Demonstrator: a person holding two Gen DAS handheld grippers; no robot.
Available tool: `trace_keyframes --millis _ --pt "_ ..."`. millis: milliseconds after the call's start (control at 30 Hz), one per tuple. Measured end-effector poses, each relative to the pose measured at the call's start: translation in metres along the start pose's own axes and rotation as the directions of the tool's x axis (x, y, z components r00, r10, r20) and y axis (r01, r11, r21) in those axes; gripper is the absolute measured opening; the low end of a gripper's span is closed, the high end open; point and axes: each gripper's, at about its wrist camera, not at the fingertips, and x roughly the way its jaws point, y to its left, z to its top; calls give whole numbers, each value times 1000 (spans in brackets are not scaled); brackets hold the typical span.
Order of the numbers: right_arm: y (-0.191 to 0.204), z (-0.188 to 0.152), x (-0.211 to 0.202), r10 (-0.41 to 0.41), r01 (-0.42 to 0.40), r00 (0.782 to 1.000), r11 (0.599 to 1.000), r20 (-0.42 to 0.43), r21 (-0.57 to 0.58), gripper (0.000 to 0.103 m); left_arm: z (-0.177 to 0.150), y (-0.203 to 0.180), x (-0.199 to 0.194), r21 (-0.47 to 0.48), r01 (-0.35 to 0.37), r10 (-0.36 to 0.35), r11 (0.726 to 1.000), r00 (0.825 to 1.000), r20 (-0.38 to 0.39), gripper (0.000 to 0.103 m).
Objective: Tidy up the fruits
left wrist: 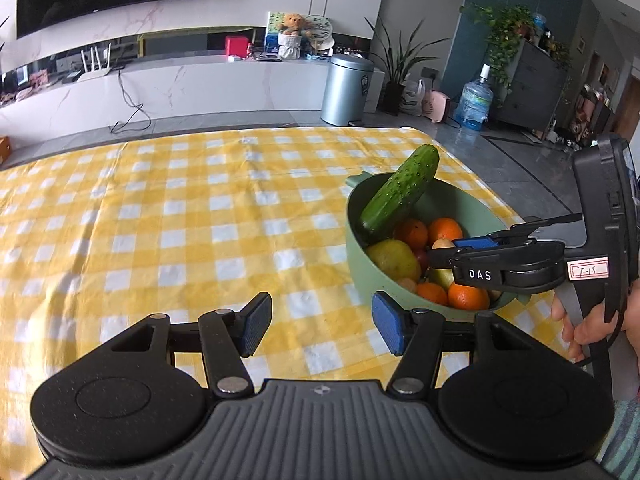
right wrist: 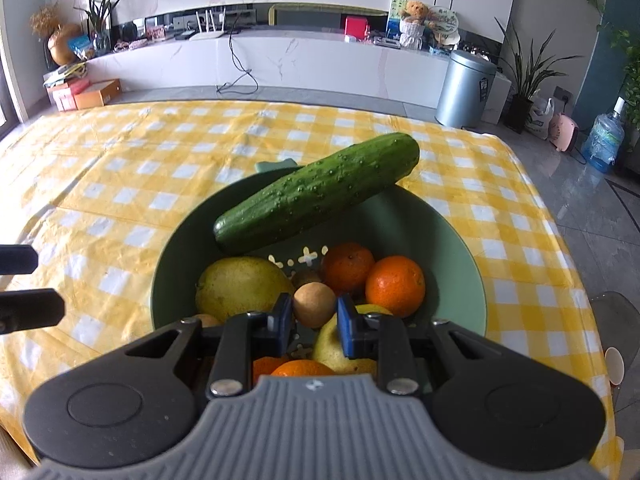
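A green bowl (right wrist: pixel 448 248) stands on the yellow checked cloth, holding a yellow pear (right wrist: pixel 236 288), several oranges (right wrist: pixel 394 286) and a cucumber (right wrist: pixel 320 192) that leans across its far rim. My right gripper (right wrist: pixel 314 320) hangs over the bowl, shut on a small round brown fruit (right wrist: pixel 314 304) between its blue pads. In the left wrist view that right gripper (left wrist: pixel 440 250) reaches in from the right over the bowl (left wrist: pixel 360 264). My left gripper (left wrist: pixel 320 322) is open with nothing between its pads, over bare cloth left of the bowl. Its fingers (right wrist: pixel 32 308) show at the left edge of the right wrist view.
A person's hand (left wrist: pixel 576 328) holds the right gripper's handle. Checked cloth (left wrist: pixel 160 220) stretches left and behind the bowl. The table's right edge (right wrist: pixel 560 216) drops to a grey floor. A metal bin (right wrist: pixel 464 88), water jug (right wrist: pixel 606 142) and white cabinet stand beyond.
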Motion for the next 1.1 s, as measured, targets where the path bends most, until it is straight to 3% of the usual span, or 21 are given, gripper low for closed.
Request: trace_keyframes --millis 400,500,600,700,933,1100 --pt "11 2 5 -45 43 998 998 -42 -52 23 -13 20 -20 -90 18 -17 996 1000 11 72" --pt "14 2 2 -59 57 998 997 -35 -57 39 -14 23 -25 -107 23 -21 994 1000 17 72" --pt "17 3 -5 -73 71 997 996 -21 -63 41 -14 24 -30 -116 25 -22 993 999 26 72" --pt "19 5 -19 -84 85 996 994 10 -67 52 -14 23 -37 -119 29 -24 993 999 46 73" --pt "20 4 -77 -89 97 984 994 153 -42 79 -12 15 -53 -119 33 -20 992 994 108 73" --pt "18 -7 -127 -69 62 960 998 272 32 88 -13 6 -66 -82 -28 41 996 987 158 73"
